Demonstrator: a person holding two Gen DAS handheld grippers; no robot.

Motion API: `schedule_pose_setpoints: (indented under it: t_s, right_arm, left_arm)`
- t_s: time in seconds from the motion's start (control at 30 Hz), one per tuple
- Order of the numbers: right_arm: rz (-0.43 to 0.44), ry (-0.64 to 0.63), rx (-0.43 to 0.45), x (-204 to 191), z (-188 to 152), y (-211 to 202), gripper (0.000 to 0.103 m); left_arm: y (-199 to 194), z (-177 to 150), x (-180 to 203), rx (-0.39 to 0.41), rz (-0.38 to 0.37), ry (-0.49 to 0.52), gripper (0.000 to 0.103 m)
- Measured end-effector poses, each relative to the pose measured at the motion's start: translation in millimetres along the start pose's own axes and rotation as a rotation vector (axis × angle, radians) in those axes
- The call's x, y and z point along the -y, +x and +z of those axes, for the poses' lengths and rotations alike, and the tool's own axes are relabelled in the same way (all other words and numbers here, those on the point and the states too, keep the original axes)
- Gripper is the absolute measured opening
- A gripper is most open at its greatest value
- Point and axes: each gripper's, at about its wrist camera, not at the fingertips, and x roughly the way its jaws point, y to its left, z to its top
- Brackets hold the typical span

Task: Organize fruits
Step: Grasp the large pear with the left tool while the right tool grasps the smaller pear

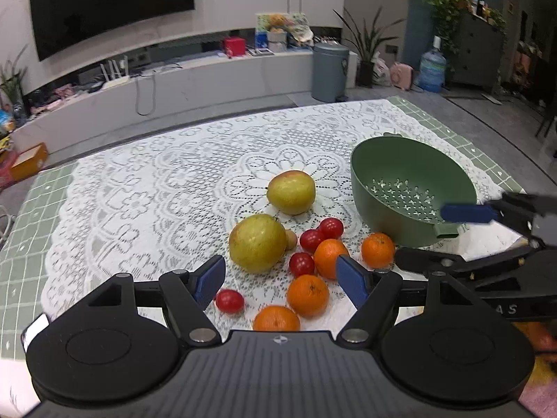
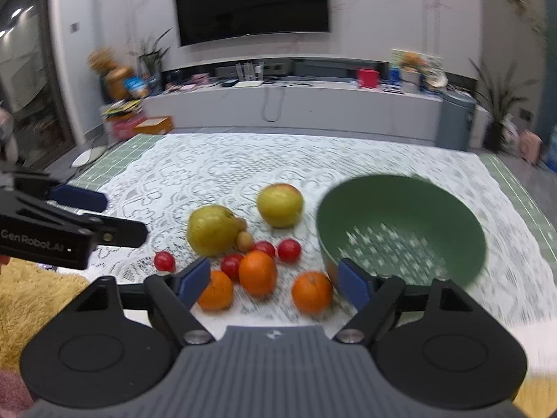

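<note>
Fruit lies on a lace-covered table: two yellow-green apples [image 1: 291, 192] [image 1: 257, 243], several oranges [image 1: 308, 295] [image 1: 377, 249], several cherry tomatoes [image 1: 229, 301] [image 1: 331, 227] and a small brown fruit [image 1: 291, 239]. A green colander bowl [image 1: 410, 188] stands empty to their right. My left gripper [image 1: 282, 278] is open and empty, just above the near oranges. My right gripper [image 2: 275, 280] is open and empty, low over the oranges [image 2: 257, 271] [image 2: 311, 292], left of the bowl [image 2: 400, 230]. The apples [image 2: 212, 230] [image 2: 280, 204] lie beyond. Each gripper shows in the other's view [image 1: 487, 230] [image 2: 87, 216].
The white lace cloth [image 1: 174, 188] covers a green checked tablecloth [image 1: 31, 216]. A yellow fluffy rug [image 2: 31, 299] lies at the table's left. Beyond the table are a TV console [image 1: 209, 76], a grey bin [image 1: 329, 71] and potted plants.
</note>
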Motion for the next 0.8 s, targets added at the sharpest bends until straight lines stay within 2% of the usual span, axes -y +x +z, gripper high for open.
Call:
schedule_pose_setpoints:
  t_s: [0.07,0.17,0.2,0.27,0.4,0.5,0.63,0.8]
  right_arm:
    - [0.007,-0.043,0.005,-1.9,11.4,10.7,0.07]
    - [0.019,-0.132,0.036,-1.3,30.3,29.9,0.065]
    - [0.024,-0.158,0.052,-0.2,35.3,36.9,0.061]
    - [0.032,-0.206,0.061,2.4,45.9,54.1,0.061]
    - [0.07,-0.211,-0.019,5.6,69.6,94.3,0.062]
    - [0.054,-0.199,-0.112,3.2,82.1,127.3,0.062]
    - [0.018,-0.239,-0.174,0.6,88.1,160.8,0.062]
    - [0.028,-0.247,-0.222,-0.3,87.6,186.6,0.062]
  left_arm:
    - [10.1,7.3,-2.9,-0.015,-0.014,0.05,0.085]
    - [29.2,13.7,-8.1,-0.031,-0.077,0.116,0.085]
    - [35.9,15.2,-11.1,-0.037,-0.093,0.122,0.085]
    - [51.5,18.0,-19.0,-0.057,-0.103,0.116,0.085]
    - [81.0,20.9,-29.7,-0.078,-0.135,0.117,0.085]
    - [98.5,18.4,-32.8,-0.094,-0.149,0.133,0.085]
    - [114.6,13.6,-41.7,-0.126,-0.164,0.104,0.085]
    - [127.5,11.3,-47.4,-0.151,-0.176,0.078,0.085]
